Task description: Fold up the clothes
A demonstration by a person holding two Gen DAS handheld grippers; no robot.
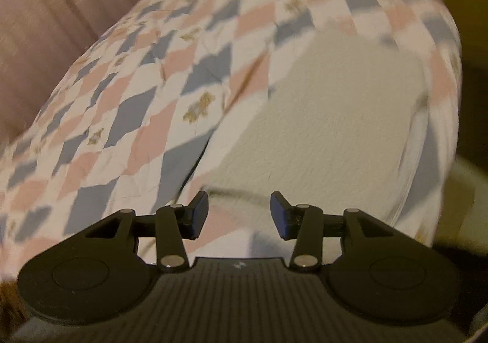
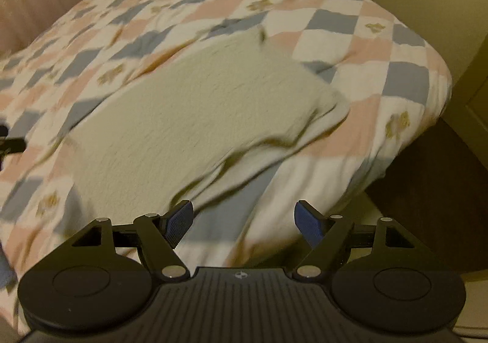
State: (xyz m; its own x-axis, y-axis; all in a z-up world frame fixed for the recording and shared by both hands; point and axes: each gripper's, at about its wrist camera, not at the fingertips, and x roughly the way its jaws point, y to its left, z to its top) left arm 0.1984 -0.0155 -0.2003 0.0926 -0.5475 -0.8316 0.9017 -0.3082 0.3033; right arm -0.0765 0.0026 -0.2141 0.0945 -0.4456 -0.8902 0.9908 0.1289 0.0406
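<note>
Cream garment [image 2: 195, 111] on checked quilt [image 2: 350, 47], folded edge seen only from right wrist — both grippers' fingers [image 1: 201, 211] [image 2: 308, 221] spread, empty

1 cream garment [image 2: 195, 117], 1 checkered quilt [image 2: 335, 34]

The cream garment [image 2: 195, 117] is a nubbly, matt cloth. Under it the checked quilt [image 2: 360, 47] is soft, creased cotton-like fabric. Each tool [image 1: 239, 214] [image 2: 244, 222] is matt black plastic with shiny metal pins and blue textured pads [image 2: 180, 222].
</note>
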